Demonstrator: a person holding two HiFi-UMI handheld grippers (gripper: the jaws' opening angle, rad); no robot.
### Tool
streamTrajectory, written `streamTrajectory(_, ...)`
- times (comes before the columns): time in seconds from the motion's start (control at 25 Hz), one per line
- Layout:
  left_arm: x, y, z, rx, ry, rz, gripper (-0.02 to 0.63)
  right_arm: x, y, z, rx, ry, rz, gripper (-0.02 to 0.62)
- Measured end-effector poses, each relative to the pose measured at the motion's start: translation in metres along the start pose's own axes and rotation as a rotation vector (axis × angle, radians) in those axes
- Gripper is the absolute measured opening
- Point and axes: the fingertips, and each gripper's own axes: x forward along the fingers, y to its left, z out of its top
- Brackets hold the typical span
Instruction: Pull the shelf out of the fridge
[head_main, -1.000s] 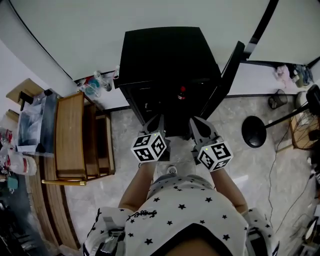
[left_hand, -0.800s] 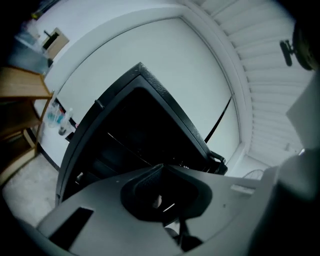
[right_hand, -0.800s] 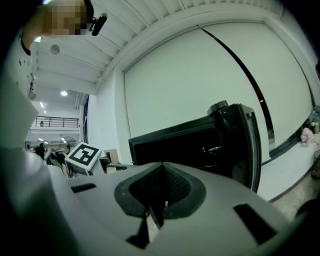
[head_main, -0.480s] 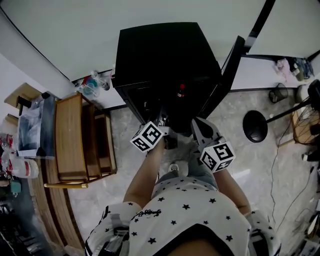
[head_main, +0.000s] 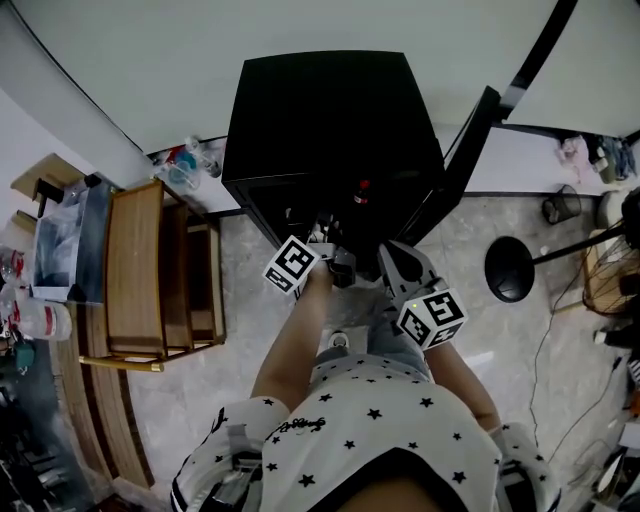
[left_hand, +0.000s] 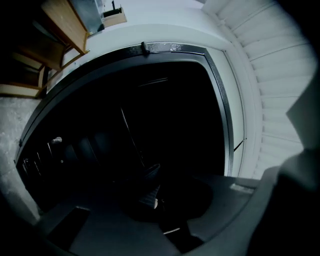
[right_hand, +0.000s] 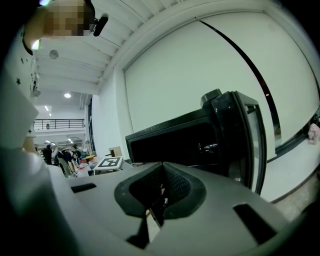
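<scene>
The black fridge (head_main: 330, 130) stands against the wall with its door (head_main: 465, 150) swung open to the right. My left gripper (head_main: 324, 224) reaches into the fridge's open front, and its marker cube (head_main: 293, 265) is just outside. In the left gripper view the inside is very dark. The jaws of the left gripper (left_hand: 152, 194) are shut, thin shelf wires (left_hand: 126, 131) show faintly ahead, and I cannot make out anything held. My right gripper (head_main: 396, 262) hangs shut beside it, outside the fridge (right_hand: 190, 145), with nothing between its fingers.
A bottle with a red top (head_main: 362, 190) stands inside the fridge. A wooden rack (head_main: 140, 270) is on the left of the floor, with bottles (head_main: 185, 165) behind it. A black round stand base (head_main: 510, 265) and cables (head_main: 560, 330) lie to the right.
My left gripper has moved forward from in front of the fridge into its opening. The right gripper has stayed about where it was.
</scene>
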Motion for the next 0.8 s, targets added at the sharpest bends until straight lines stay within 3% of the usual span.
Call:
streamTrajectory(0.16,0.011,0.012,0.0,-0.056,-0.039,0.0,0.027,0.006,-0.009,0.001,0.003,0.005,0.019,-0.006)
streamTrajectory(0.52,0.037,0.032,0.0,-0.187,-0.105,-0.037,0.174,0.014,-0.025,0.0,0.002,0.024,0.05,-0.006)
streamTrajectory(0.8,0.056,0.045,0.0,-0.224,-0.135,-0.035,0.192,0.018,-0.035,-0.002,0.0,0.04,0.07,-0.006)
